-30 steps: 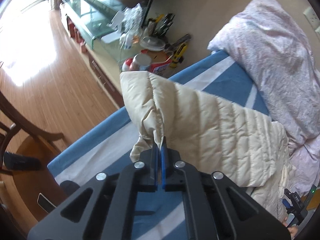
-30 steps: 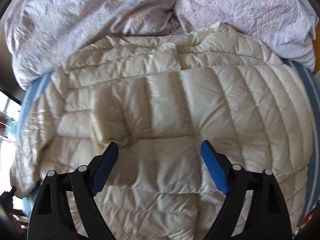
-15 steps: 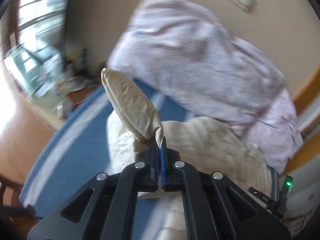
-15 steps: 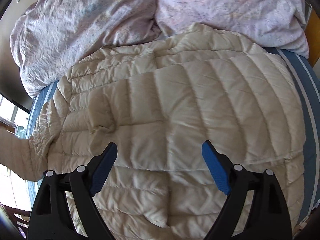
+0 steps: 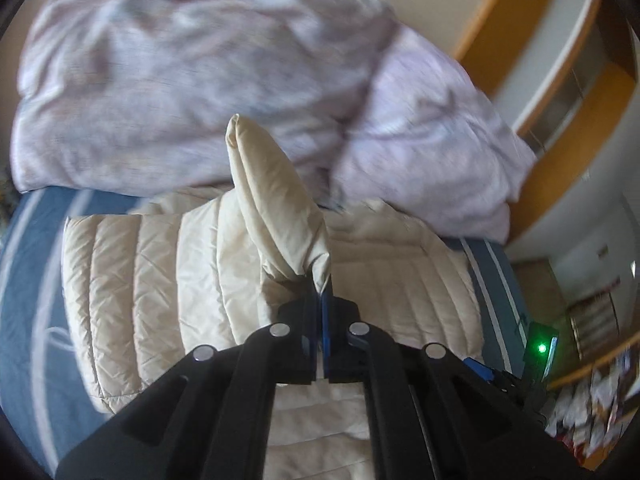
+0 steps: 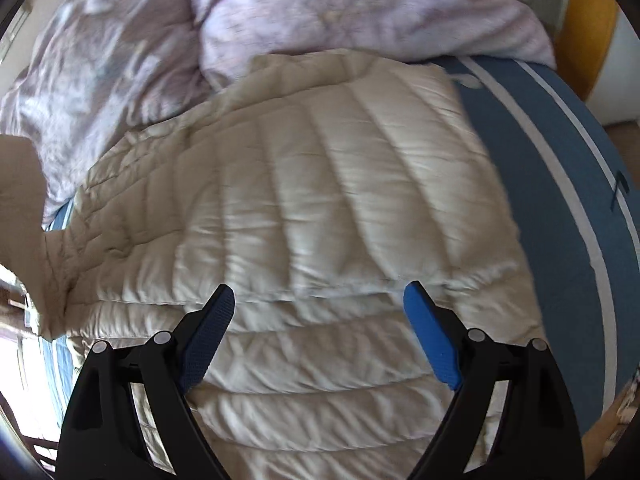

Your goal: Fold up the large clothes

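A cream quilted down jacket (image 6: 320,208) lies spread on the blue striped bed sheet (image 6: 560,184). My left gripper (image 5: 321,288) is shut on the end of the jacket's sleeve (image 5: 276,200), which stands up from the pads above the jacket body (image 5: 160,280). That lifted sleeve (image 6: 20,200) shows at the left edge of the right wrist view. My right gripper (image 6: 320,300) hovers open over the jacket's lower half, nothing between its blue pads (image 6: 428,336). The right gripper also shows at the lower right of the left wrist view, its green light (image 5: 542,347) lit.
A crumpled lilac duvet (image 5: 200,80) is piled at the head of the bed, behind the jacket. Orange-trimmed wall panels (image 5: 560,92) stand to the right. Bare blue sheet (image 5: 32,280) runs along both sides of the jacket.
My left gripper swung the held sleeve from the bed's left edge inward over the jacket body and rolled. My right gripper slid toward the jacket's right side and stayed open.
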`<action>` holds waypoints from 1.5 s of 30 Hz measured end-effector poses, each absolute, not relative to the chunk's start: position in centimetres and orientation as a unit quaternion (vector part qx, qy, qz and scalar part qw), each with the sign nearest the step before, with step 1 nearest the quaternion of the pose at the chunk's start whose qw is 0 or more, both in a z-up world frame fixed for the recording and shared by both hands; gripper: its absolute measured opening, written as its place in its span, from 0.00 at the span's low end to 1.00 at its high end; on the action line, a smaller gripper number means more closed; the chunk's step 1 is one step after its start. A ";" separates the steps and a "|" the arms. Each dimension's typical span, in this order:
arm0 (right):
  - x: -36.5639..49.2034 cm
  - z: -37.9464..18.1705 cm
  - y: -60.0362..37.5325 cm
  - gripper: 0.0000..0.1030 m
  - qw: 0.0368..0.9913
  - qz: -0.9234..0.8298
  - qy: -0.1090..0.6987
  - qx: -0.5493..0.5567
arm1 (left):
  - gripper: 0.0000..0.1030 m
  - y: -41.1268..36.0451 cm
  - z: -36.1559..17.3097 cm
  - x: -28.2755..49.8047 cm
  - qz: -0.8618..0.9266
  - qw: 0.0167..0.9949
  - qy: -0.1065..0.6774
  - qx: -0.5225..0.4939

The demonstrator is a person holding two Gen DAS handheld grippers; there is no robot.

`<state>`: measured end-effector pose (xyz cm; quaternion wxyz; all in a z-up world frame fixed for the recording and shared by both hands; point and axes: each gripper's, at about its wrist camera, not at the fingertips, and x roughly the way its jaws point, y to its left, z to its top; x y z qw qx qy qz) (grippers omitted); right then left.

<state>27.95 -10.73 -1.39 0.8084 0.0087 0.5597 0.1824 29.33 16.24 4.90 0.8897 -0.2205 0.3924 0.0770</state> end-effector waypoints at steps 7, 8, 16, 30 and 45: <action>28.5 -1.8 -14.7 0.86 0.812 0.162 0.560 0.033 | 0.02 11.2 2.3 33.6 0.040 0.879 0.427 -0.207; 28.5 -1.9 -15.2 0.86 0.812 0.160 0.560 0.035 | 0.02 10.3 1.8 34.2 0.034 0.877 0.432 -0.206; 28.9 -2.4 -16.2 0.86 0.811 0.154 0.563 0.035 | 0.06 7.7 -1.2 35.9 0.010 0.856 0.467 -0.220; 28.5 0.6 -9.1 0.55 0.828 0.245 0.505 -0.003 | 0.58 12.1 -1.1 32.9 0.079 0.860 0.466 -0.193; 29.3 0.5 0.1 0.25 0.802 0.274 0.527 -0.061 | 0.58 18.9 -3.1 26.9 0.154 0.844 0.479 -0.187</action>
